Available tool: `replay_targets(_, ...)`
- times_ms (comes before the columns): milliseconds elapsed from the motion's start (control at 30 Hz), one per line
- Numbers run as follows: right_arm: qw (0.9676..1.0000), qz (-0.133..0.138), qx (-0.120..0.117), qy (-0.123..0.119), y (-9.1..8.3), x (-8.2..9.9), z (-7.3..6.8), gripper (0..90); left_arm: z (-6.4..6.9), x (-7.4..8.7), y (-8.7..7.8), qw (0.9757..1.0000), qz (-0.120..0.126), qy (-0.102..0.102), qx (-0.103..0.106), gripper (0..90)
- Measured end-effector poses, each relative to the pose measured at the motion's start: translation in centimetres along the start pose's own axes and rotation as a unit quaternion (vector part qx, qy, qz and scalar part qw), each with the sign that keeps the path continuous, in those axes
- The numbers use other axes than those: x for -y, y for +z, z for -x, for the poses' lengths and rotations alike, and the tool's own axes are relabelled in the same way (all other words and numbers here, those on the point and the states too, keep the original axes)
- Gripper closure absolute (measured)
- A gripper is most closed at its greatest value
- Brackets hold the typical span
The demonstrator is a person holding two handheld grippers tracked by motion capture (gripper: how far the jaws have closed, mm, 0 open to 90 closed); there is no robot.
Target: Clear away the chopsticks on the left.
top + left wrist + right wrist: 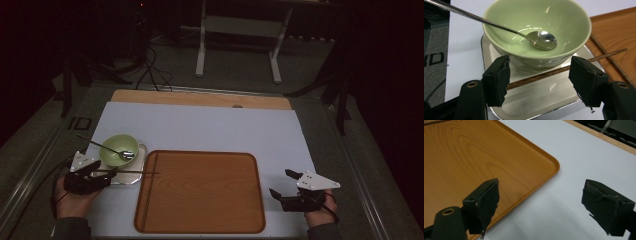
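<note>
Now | left gripper (pixel 539 75) jaws wide, astride chopstick (pixel 554 72) lying on metal plate (pixel 544 100) before green bowl (pixel 536 30) with spoon (pixel 541 40) | right gripper (pixel 544 202) jaws wide, empty, beside wooden tray (pixel 474 157)

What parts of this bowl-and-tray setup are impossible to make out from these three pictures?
- Thin brown wooden chopstick: in the left gripper view its near end is hidden behind the left tongs' pad, so touch cannot be judged.
- Shiny square metal plate: its near corner is cut off by the bottom edge.
- Long silver metal spoon in the pale green ceramic bowl: its handle end is cut off at the top left.
</note>
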State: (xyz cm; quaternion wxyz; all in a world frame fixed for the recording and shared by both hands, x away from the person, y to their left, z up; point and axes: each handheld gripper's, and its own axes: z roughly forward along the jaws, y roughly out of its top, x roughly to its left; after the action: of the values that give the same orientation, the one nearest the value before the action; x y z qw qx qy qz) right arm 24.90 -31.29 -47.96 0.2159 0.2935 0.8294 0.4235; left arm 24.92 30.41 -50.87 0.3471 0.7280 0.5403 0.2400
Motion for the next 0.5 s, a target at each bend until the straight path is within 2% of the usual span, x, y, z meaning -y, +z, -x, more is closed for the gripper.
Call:
replay_targets(300,1.0,-0.001,0.0,0.0,0.0,0.0,0.0,14.4,-0.4,0.2,1.5,0.9995,-0.031,0.007,0.009,32.9)
replay_targets(500,1.0,0.0,0.001,0.0,0.0,0.0,0.0,14.4,-0.2,0.4,1.7,0.9987,-0.048,0.014,0.007,38.2)
